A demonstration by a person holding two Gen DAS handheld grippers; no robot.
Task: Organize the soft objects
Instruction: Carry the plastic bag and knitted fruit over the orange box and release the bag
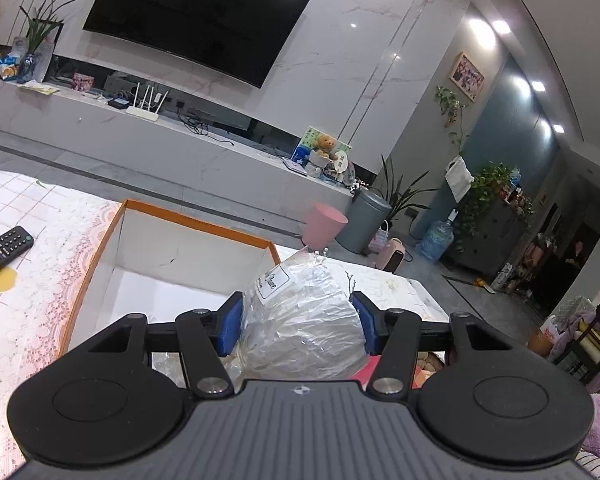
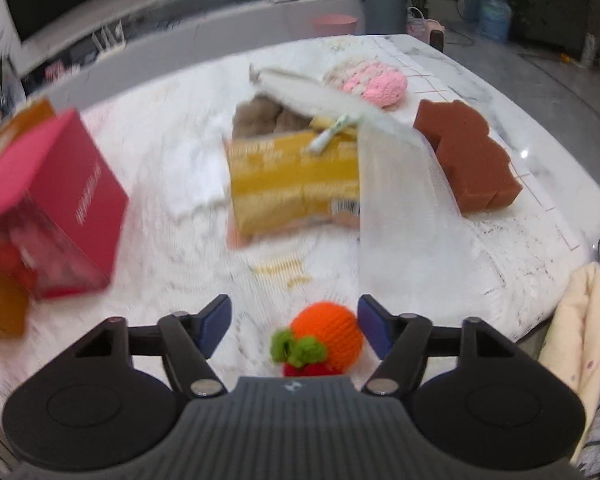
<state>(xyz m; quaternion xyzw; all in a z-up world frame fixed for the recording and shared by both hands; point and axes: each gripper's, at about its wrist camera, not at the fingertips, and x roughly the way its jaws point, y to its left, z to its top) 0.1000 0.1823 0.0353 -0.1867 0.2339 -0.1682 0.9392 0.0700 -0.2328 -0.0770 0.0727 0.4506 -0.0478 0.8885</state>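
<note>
My left gripper is shut on a crinkled clear plastic bag with a white label, held just over the near right corner of an orange-rimmed white box. The box interior looks empty where it shows. My right gripper is open above the tablecloth; an orange crocheted fruit with green leaves lies between the fingers, close to the right one. Further off in the right wrist view lie a yellow packet, a pink knitted piece, a brown sponge and a clear plastic sheet.
A red box stands at the left in the right wrist view, which is blurred. A black remote lies on the tablecloth left of the white box. A TV cabinet, pink bin and grey bin stand beyond the table.
</note>
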